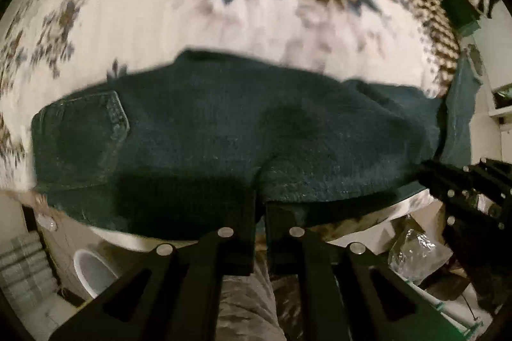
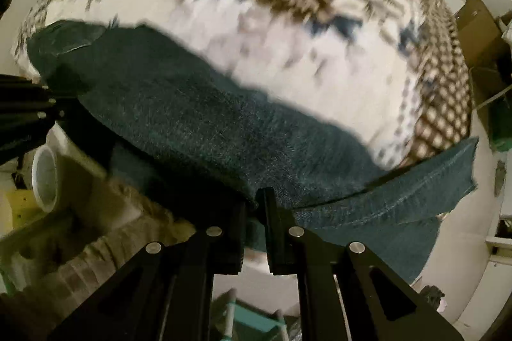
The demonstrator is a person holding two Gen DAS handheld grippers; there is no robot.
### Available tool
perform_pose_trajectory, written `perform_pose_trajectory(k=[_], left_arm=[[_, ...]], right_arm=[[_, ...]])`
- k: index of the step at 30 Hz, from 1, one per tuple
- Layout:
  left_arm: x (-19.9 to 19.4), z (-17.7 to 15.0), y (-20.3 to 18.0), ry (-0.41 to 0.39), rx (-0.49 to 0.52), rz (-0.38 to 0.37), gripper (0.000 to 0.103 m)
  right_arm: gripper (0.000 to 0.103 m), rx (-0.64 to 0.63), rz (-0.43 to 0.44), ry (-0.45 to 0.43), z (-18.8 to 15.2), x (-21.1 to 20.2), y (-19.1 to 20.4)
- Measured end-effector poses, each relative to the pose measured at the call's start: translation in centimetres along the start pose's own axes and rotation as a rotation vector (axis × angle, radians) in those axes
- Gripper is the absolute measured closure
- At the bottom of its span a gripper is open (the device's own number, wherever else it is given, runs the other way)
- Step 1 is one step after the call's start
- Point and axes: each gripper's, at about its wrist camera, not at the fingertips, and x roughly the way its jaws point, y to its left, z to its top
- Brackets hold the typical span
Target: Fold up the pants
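Note:
Dark teal jeans [image 1: 208, 130] lie across a floral bedspread [image 1: 144, 21], with a back pocket [image 1: 80, 136] at the left. My left gripper [image 1: 260, 206] points down and is shut on the near edge of the jeans, which is lifted off the bed. In the right wrist view the jeans [image 2: 198, 123] run from upper left to lower right, and a lighter leg end [image 2: 416, 190] drapes off at the right. My right gripper [image 2: 257, 200] is shut on the same near edge. Each gripper shows in the other's view: the right one [image 1: 464, 190], the left one [image 2: 28, 107].
The bedspread [image 2: 288, 37] has a checked border [image 2: 441, 78] at the right. Below the bed's near edge are a white cup [image 1: 92, 270], crumpled clear plastic [image 1: 416, 254] and a teal-and-white rack [image 2: 252, 318]. A cardboard box [image 2: 480, 21] stands far right.

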Motion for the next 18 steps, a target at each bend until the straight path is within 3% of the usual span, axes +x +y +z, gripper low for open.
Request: perform_pose_trajectory(k=[5, 7, 8, 9, 15, 18], left_arm=[[1.0, -0.9, -0.6, 0.021, -0.043, 0.046, 0.091], [0.8, -0.8, -0.8, 0.025, -0.057, 0.061, 0.084], [0.5, -0.7, -0.8, 0.024, -0.068, 0.064, 0.077], [0.2, -0.7, -0.8, 0.024, -0.075, 0.066, 0.072], [-2.6, -0.1, -1.8, -0.027, -0.101, 0.098, 0.048], [-3.1, 1.1, -3.2, -0.071, -0.082, 0.118, 0.041]], right_arm=[[0.081, 0.000, 0.012, 0.074, -2.1, 3.0, 0.7], [0.053, 0.026, 0.034, 0.092, -2.4, 3.1, 0.4], [0.029, 0.050, 0.050, 0.098, -2.5, 3.0, 0.1], [0.016, 0.071, 0.063, 0.096, -2.7, 2.7, -0.2], [0.013, 0.248, 0.066, 0.071, -4.4, -0.1, -3.5], [0.012, 0.380, 0.060, 0.040, -5.2, -1.7, -6.6]])
